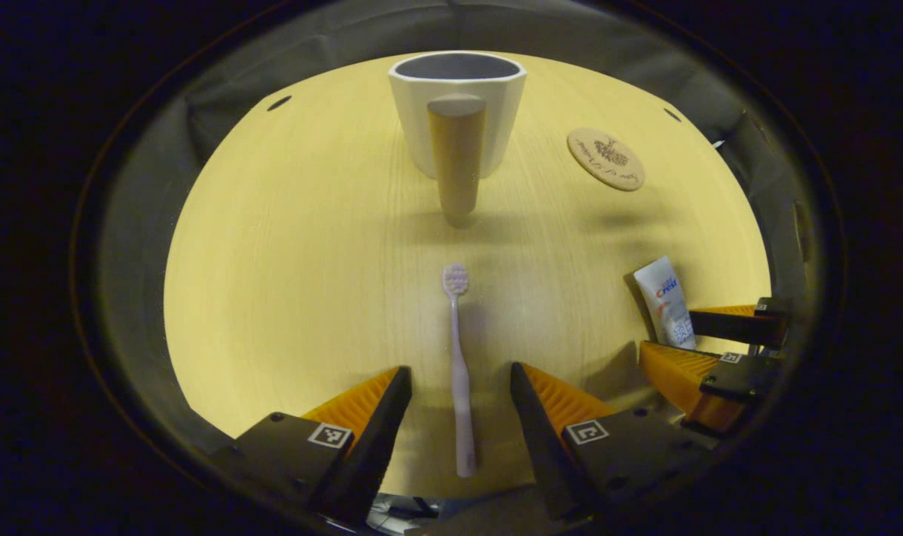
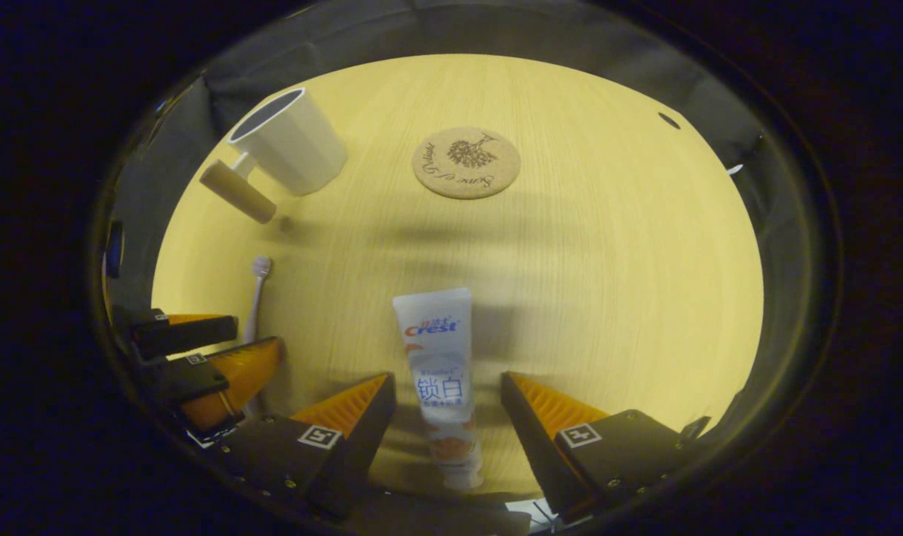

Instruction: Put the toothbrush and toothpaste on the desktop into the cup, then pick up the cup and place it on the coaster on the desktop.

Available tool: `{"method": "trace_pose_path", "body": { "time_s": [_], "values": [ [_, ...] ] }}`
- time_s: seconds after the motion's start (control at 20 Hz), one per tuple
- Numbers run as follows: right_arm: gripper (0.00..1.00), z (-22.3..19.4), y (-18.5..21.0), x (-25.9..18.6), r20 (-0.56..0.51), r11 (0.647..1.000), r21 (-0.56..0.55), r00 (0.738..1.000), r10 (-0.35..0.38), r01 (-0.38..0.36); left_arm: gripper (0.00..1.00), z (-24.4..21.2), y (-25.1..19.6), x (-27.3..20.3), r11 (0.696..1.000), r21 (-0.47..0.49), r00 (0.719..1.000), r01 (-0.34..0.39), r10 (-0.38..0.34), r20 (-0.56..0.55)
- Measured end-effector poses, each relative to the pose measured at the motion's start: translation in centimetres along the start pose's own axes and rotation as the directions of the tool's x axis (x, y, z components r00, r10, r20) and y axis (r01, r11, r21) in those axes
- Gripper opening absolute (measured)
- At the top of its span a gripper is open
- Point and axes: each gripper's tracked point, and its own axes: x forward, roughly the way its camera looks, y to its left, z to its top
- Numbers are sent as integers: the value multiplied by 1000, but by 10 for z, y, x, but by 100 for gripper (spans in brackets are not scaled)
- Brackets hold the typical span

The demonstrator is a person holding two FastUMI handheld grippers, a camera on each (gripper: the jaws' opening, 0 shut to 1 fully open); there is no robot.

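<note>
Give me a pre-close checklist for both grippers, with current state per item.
1. Toothbrush lies between the left gripper fingers, handle along the gap: ok.
2. Left gripper open, fingers clear of the handle on both sides: ok.
3. Toothpaste lies between the right gripper fingers, cap end toward the camera: ok.
4. Right gripper open around the tube: ok.
5. Cup upright, mouth open, nothing inside visible: ok.
6. Coaster bare on the desktop, apart from the cup: ok. Finger height above the desktop: cannot tell.
</note>
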Motion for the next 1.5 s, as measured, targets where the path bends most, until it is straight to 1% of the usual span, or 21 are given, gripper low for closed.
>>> {"method": "trace_pose_path", "body": {
  "time_s": [0.05, 0.1, 0.15, 0.2, 0.3, 0.35, 0.4, 0.45, 0.5, 0.55, 0.6, 0.65, 0.7, 0.75, 0.85, 0.95, 1.0, 1.15, 1.25, 1.4, 1.5],
  "values": [
    [86, 1, -3, 1, -4, 1000, -5, 1000, -12, 12, 87, 1, -1, 0, 1000, 1, 1000, 1, -1, 1],
    [76, 0, -4, 1, -4, 1000, -9, 1000, -19, 19, 76, 2, -2, 0, 1000, 3, 1000, 0, 0, 5],
    [72, 0, -7, 1, -4, 999, -11, 999, -33, 33, 70, 2, -3, 1, 1000, 5, 1000, 0, 0, 6],
    [60, 0, -9, 2, -5, 999, -13, 999, -38, 38, 65, 4, -3, 1, 1000, 5, 1000, 1, -1, 6],
    [51, -2, -9, 1, -10, 999, -16, 999, -37, 37, 53, 4, -4, 1, 1000, 14, 1000, 6, -6, 7],
    [51, -2, -10, 0, -6, 999, -29, 999, -41, 40, 56, 6, -2, 0, 1000, 17, 1000, 6, -6, 14],
    [42, -6, -8, 0, -23, 999, -1, 999, -39, 39, 58, 6, -2, 3, 1000, -10, 1000, 6, -6, 23],
    [33, -5, -8, -2, -20, 999, -9, 999, -36, 36, 24, 8, -3, 1, 1000, -21, 1000, 5, -4, 29],
    [36, -7, -11, 1, -11, 999, -21, 999, -40, 40, 33, 7, -2, 2, 1000, -25, 999, 9, -9, 34],
    [32, -4, -10, -2, 13, 999, -2, 999, -39, 39, 29, 9, -1, 0, 1000, -21, 999, 12, -11, 53],
    [24, -5, -9, 0, 17, 1000, -6, 1000, -24, 24, 21, 7, -1, 1, 1000, -18, 998, 13, -12, 60],
    [25, -1, -9, -2, 46, 1000, -2, 999, -8, 8, 23, 8, -2, 0, 1000, 0, 997, 19, -18, 81],
    [21, -1, -8, -1, 60, 1000, 4, 998, 10, -10, 16, 7, -2, 0, 1000, 14, 996, 23, -24, 89],
    [21, 0, -8, -3, 73, 1000, 14, 997, 26, -27, 19, 9, -2, 0, 999, 31, 993, 28, -31, 110],
    [21, 1, -7, -2, 103, 998, 21, 993, 59, -62, 10, 8, -2, -2, 998, 43, 988, 46, -52, 143],
    [21, 5, -6, -9, 145, 996, 15, 986, 84, -87, 10, 10, -5, -5, 996, 15, 981, 89, -90, 172],
    [21, 6, -4, -12, 168, 995, 4, 981, 100, -102, 10, 13, -6, -9, 994, 5, 973, 110, -109, 201],
    [21, 13, 7, -29, 247, 989, -20, 958, 147, -147, 10, 26, 1, -24, 994, 3, 948, 107, -102, 302],
    [21, 19, 13, -43, 299, 985, -40, 938, 173, -168, 10, 32, 2, -35, 993, -17, 928, 118, -104, 357],
    [21, 26, 21, -61, 361, 979, -78, 910, 203, -187, 10, 38, 4, -64, 987, -60, 900, 148, -109, 422],
    [21, 32, 24, -74, 398, 975, -100, 890, 222, -198, 10, 40, 10, -81, 985, -77, 878, 154, -100, 467]
  ]
}}
